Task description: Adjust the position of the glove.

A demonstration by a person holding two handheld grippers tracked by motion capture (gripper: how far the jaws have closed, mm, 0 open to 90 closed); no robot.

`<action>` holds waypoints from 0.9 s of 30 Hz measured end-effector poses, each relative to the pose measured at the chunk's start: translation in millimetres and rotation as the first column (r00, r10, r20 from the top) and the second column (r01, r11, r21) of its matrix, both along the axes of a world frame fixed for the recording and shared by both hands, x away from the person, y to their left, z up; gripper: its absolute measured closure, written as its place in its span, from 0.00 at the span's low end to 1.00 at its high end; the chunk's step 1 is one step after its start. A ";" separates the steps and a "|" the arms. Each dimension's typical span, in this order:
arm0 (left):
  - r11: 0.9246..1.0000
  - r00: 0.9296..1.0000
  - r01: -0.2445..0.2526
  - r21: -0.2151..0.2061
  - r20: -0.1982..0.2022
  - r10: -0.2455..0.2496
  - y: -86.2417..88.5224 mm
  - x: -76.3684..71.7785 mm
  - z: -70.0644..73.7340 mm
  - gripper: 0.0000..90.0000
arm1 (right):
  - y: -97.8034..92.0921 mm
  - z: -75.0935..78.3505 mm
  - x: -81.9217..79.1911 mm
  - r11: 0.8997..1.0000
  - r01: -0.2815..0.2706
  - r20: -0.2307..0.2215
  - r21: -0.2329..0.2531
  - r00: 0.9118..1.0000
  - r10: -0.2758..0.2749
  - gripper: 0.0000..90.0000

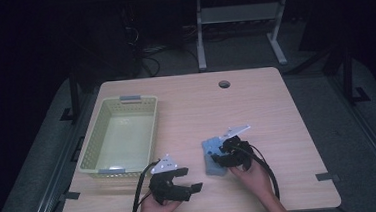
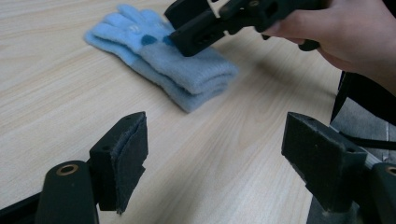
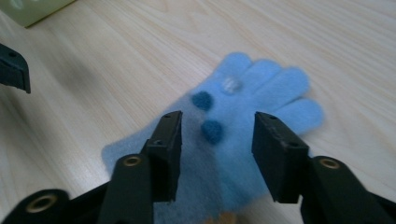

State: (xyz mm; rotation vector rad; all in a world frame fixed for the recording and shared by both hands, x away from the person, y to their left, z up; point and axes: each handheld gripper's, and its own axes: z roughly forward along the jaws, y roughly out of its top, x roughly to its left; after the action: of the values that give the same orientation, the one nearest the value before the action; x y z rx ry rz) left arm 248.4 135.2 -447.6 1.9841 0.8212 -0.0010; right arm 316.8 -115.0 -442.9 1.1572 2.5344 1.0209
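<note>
From above, the right gripper (image 1: 228,152) hovers over a blue glove (image 1: 212,156) on the table (image 1: 256,106); the left gripper (image 1: 181,180) gapes empty nearby. The left gripper view sets the glove (image 2: 163,60) ahead of its spread jaws. The right gripper view shows jaws parted, straddling the glove (image 3: 243,121), gripping nothing.

In the high view the right gripper (image 1: 228,152) covers the three-o'clock half of the light blue glove (image 1: 211,157), so whether its jaws touch the wool cannot be told there, and both forearms are cut off at six o'clock. In the right gripper view the glove's cuff end is cut off by the edge at six o'clock behind the two black jaws, and the green basket (image 3: 35,10) is reduced to a blurred corner at eleven o'clock. In the left gripper view the person's right hand (image 2: 343,32) runs out of the picture at two o'clock.
</note>
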 end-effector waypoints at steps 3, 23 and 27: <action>1.000 1.000 -0.025 -0.019 -0.016 0.025 0.3 3.7 3.1 0.26 | -5.6 3.8 -3.0 1.000 0.015 -0.019 0.014 1.000 -0.015 0.52; 0.987 0.961 -0.131 -0.089 -0.254 0.105 -29.3 61.2 -1.3 0.39 | -51.8 -4.0 -10.0 0.945 0.195 -0.247 0.263 0.960 -0.129 0.54; 0.982 0.944 -0.162 -0.099 -0.307 0.125 -30.7 68.7 -8.8 0.43 | -49.8 -10.4 -6.6 0.947 0.197 -0.275 0.255 0.953 -0.124 0.55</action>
State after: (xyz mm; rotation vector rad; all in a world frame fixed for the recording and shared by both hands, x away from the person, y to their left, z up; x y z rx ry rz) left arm 317.1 104.6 -456.4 1.8272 1.1328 -0.2681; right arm 310.1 -164.8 -453.3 1.6442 2.4799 1.2927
